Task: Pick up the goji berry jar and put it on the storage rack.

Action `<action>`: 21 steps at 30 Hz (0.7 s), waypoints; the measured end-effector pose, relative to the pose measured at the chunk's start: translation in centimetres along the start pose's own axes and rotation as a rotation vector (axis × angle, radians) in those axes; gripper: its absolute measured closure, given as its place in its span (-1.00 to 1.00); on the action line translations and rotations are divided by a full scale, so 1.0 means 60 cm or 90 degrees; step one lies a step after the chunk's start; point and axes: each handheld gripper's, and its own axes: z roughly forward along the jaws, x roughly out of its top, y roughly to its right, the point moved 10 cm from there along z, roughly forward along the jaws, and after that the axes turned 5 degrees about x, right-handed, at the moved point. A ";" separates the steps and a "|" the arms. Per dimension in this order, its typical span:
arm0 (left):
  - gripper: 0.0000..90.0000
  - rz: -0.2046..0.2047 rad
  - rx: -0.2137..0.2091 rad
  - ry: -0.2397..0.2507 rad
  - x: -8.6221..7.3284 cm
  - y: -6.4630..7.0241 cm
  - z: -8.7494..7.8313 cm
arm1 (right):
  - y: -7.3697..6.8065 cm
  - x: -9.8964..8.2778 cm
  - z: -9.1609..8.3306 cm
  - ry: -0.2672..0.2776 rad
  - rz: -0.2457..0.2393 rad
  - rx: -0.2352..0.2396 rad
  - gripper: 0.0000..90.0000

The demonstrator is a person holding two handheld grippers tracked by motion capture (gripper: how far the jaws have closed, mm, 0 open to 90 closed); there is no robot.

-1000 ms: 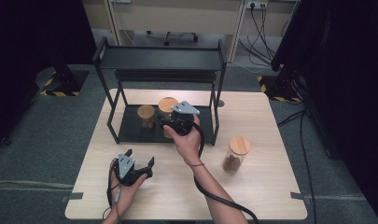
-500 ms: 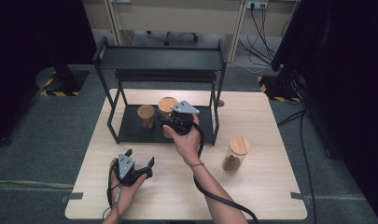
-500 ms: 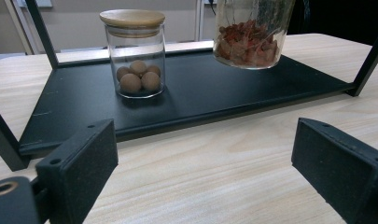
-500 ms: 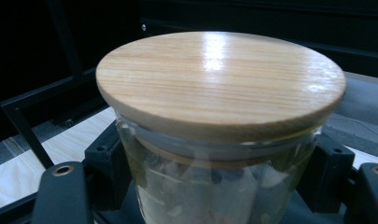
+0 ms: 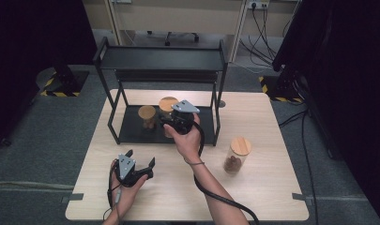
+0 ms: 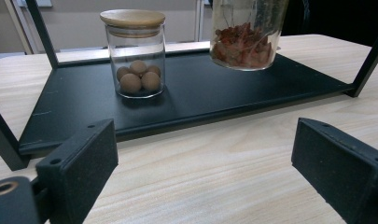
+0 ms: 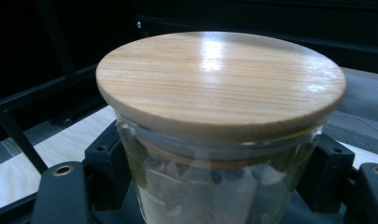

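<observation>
Glass jar (image 7: 219, 140) with a wooden lid (image 7: 219, 79) stands on the lower black tray (image 5: 131, 131) of the metal rack (image 5: 162, 58) on the desk (image 5: 267, 117). The right gripper (image 5: 176, 123) has its jaws closed around this jar, one on each side of the glass. Red dried pieces are inside it. Beside it stands a smaller jar (image 6: 135, 53) holding brown balls. The left gripper (image 5: 138, 168) rests near the front of the desk with jaws spread wide and gripping nothing. A third jar (image 5: 237, 154) stands apart, to the right of the rack.
</observation>
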 end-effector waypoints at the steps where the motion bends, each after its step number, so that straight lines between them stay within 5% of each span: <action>1: -0.85 0.000 0.000 0.000 0.000 0.000 0.000 | 0.000 0.000 0.000 0.000 0.000 0.000 -0.43; 21: -0.85 0.001 0.000 0.000 0.000 0.000 0.000 | 0.002 -0.007 0.028 -0.017 0.015 0.000 -0.43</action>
